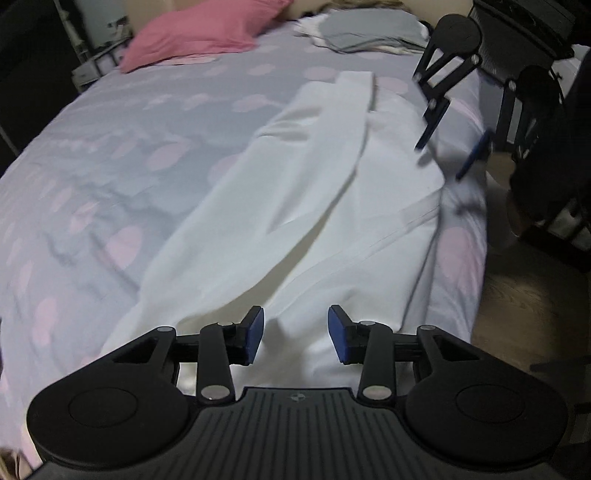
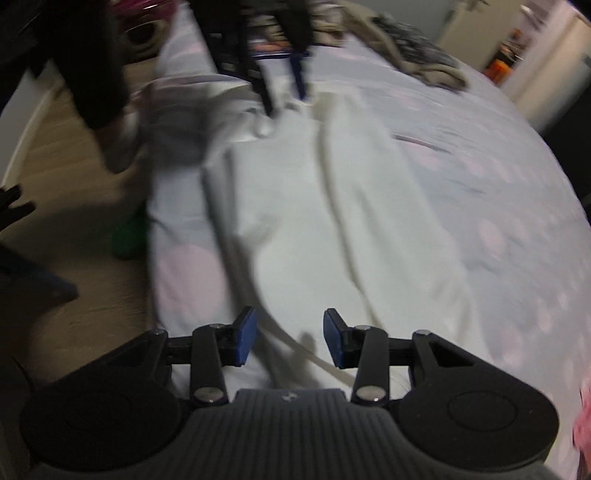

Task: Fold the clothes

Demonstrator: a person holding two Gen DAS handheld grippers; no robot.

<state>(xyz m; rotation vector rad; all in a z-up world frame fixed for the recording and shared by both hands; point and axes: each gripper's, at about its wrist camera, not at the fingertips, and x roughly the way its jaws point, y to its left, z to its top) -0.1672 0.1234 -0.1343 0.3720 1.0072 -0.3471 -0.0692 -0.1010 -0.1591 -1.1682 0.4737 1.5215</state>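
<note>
Seen from the left wrist, the left tongs (image 1: 295,334) hang spread just above the near end of the white garment (image 1: 295,206), their blue pads (image 1: 255,335) apart with nothing between them. The garment lies lengthwise on the bed (image 1: 110,166), close to the bed's right edge, with one long panel folded over on top of it and running away from the tongs. The bed's cover is pale lilac with pink dots. To the right of the bed lies a strip of wooden floor (image 1: 524,314). At the garment's far end, over the bed's right edge, the right tongs (image 1: 456,155) point down at the cloth with their fingers spread; they are blurred. Past the garment, at the head of the bed, lie a pink pillow (image 1: 199,33) to the left and a stack of folded grey and white clothes (image 1: 365,29) to the right.

From the right wrist, the right tongs (image 2: 285,341) are likewise spread and empty above the white garment (image 2: 332,206). At its opposite end the left tongs (image 2: 284,92) appear, blurred. Beyond them a heap of unfolded clothes (image 2: 413,48) sits on the bed (image 2: 498,177).
</note>
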